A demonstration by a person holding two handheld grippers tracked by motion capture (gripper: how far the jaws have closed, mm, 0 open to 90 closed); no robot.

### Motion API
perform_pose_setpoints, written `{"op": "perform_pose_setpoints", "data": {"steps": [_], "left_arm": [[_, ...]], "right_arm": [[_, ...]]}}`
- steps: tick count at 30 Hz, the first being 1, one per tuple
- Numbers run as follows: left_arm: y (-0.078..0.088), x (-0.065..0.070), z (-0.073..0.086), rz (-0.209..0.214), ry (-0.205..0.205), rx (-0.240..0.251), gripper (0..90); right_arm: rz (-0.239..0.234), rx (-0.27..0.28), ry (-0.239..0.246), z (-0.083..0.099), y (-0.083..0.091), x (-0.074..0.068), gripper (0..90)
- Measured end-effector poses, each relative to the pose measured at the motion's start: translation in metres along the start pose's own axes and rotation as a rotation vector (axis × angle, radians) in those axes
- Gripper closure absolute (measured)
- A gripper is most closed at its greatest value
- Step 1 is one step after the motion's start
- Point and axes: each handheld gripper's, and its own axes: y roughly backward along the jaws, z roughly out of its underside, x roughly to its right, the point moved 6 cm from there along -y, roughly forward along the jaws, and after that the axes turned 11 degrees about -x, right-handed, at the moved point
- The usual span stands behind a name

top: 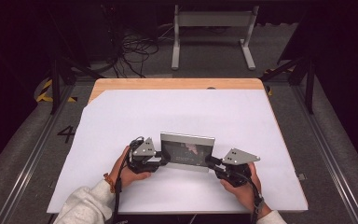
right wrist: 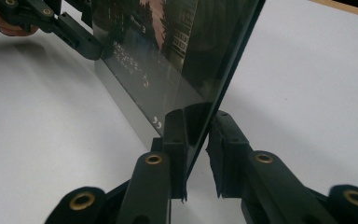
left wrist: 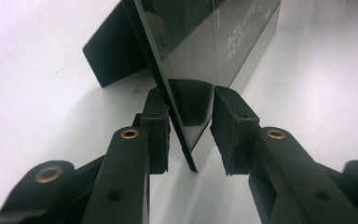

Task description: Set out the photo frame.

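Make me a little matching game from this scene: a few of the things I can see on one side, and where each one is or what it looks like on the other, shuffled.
Things:
1. glass picture frame
2. left gripper
3. right gripper
4. white sheet

Descriptions:
A. covers most of the wooden table
B. jaws straddle the frame's left edge, a gap on one side
C. stands upright between the two grippers, propped by a black stand behind
D. jaws straddle the frame's right edge

Pairs: 1-C, 2-B, 3-D, 4-A
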Motion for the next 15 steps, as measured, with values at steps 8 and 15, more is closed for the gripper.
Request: {"op": "perform_pose_setpoints", "data": {"steps": [8,15], "left_arm": [[-0.0061,0.0041,0.0016,-0.009,-0.010,-0.034,67.4],[-0.0097,0.0060,0.0017,-0.028,-0.019,-0.051,66.6]], "right_arm": [[0.009,0.000,-0.006,-0.0004,-0.0011,0.0031,76.4],[0.015,-0.002,-0.010,-0.0009,-0.0019,0.0055,75.8]]}}
